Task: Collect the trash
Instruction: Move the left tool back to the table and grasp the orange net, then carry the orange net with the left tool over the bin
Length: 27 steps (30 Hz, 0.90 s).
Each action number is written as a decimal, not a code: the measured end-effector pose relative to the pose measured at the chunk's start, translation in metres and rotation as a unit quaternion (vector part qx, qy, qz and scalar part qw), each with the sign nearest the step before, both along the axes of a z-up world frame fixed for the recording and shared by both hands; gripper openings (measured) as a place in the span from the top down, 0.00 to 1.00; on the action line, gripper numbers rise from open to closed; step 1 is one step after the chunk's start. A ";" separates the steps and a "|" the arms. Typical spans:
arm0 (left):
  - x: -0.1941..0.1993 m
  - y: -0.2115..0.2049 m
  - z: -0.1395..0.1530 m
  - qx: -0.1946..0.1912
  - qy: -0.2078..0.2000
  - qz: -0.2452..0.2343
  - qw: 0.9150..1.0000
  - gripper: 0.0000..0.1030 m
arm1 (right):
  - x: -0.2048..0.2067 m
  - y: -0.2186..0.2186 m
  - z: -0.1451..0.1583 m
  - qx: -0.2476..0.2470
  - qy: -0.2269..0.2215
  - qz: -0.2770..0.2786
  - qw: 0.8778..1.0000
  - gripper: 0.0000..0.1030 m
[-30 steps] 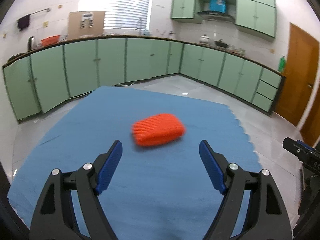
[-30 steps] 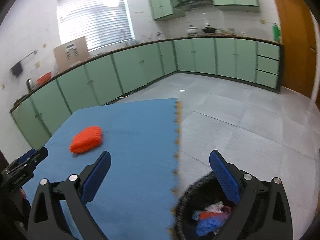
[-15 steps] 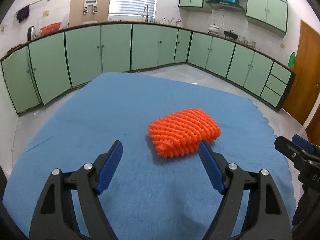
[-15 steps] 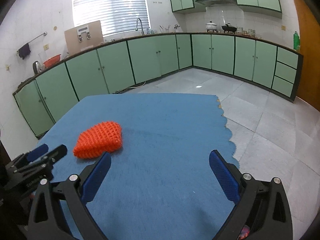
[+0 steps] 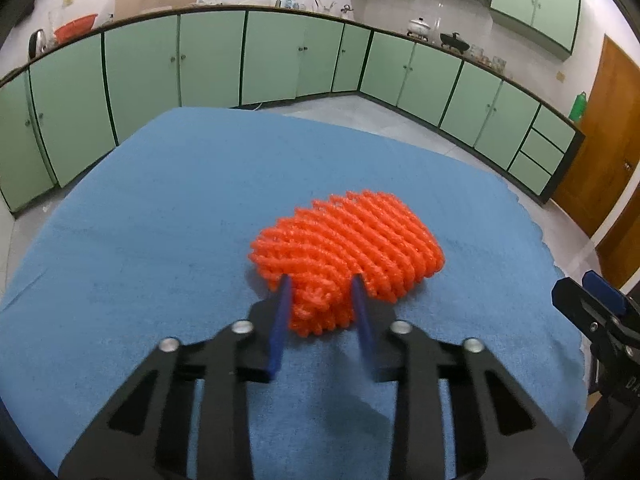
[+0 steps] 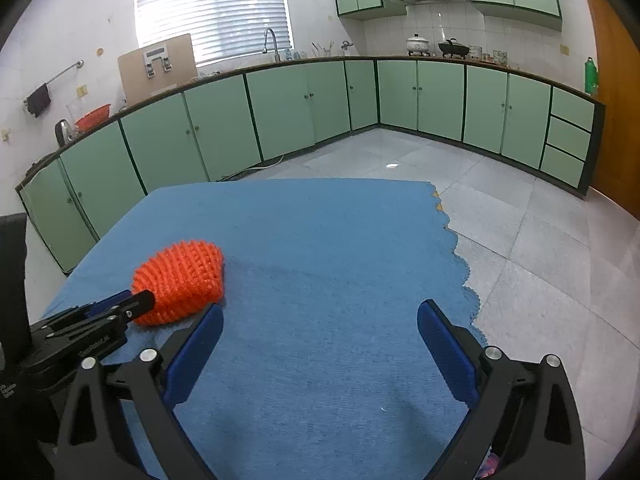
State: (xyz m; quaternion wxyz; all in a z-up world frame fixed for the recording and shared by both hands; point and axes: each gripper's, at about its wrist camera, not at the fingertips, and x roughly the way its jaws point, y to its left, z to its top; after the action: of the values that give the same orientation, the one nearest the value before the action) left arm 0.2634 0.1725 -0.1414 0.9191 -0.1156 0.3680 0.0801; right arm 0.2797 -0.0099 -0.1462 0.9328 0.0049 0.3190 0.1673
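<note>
Containers, left to right along the counter beyond the tongs: a red plastic basin [image 6: 93, 111], contents not readable; a white lidded pot [image 6: 417, 44] and a black wok [image 6: 453, 47], insides hidden. A green bottle [image 6: 591, 76] stands at the counter's right end.

Trash piece: an orange foam net sleeve [image 5: 347, 253], open mesh of ribbed strands, puffed and oval, with its near end bunched and crumpled. It lies on the blue cloth-covered table [image 5: 152, 216].

Left gripper [image 5: 321, 293]: black frame, blue pads. Jaws closing, with the sleeve's near end between them; both pads already press into the mesh, which bulges between and past the tips. The rest of the sleeve extends ahead and to the right of the tips, resting on the cloth.

Right gripper [image 6: 319, 322]: jaws spread wide, nothing between them, over bare blue cloth. The sleeve [image 6: 180, 282] sits ahead and left of its left finger, apart from it. The left gripper [image 6: 136, 304] shows at that sleeve's near edge.
</note>
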 end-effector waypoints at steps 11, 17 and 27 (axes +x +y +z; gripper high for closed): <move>-0.049 -0.010 0.029 -0.005 -0.047 0.014 0.999 0.86 | -0.019 -0.016 0.010 0.003 -0.009 0.001 1.000 0.07; -0.085 -0.029 0.040 -0.011 -0.054 -0.007 0.998 0.86 | -0.036 -0.034 0.018 0.003 -0.015 -0.004 1.000 0.07; -0.110 -0.076 0.051 -0.011 -0.066 -0.053 0.996 0.86 | -0.075 -0.074 0.040 0.017 -0.024 -0.022 0.999 0.07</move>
State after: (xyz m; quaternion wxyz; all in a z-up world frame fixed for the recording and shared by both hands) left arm 0.1535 0.0968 -0.0901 0.9431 -0.1114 0.3126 0.0189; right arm 0.2043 -0.0844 -0.1063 0.9436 0.0241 0.2929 0.1523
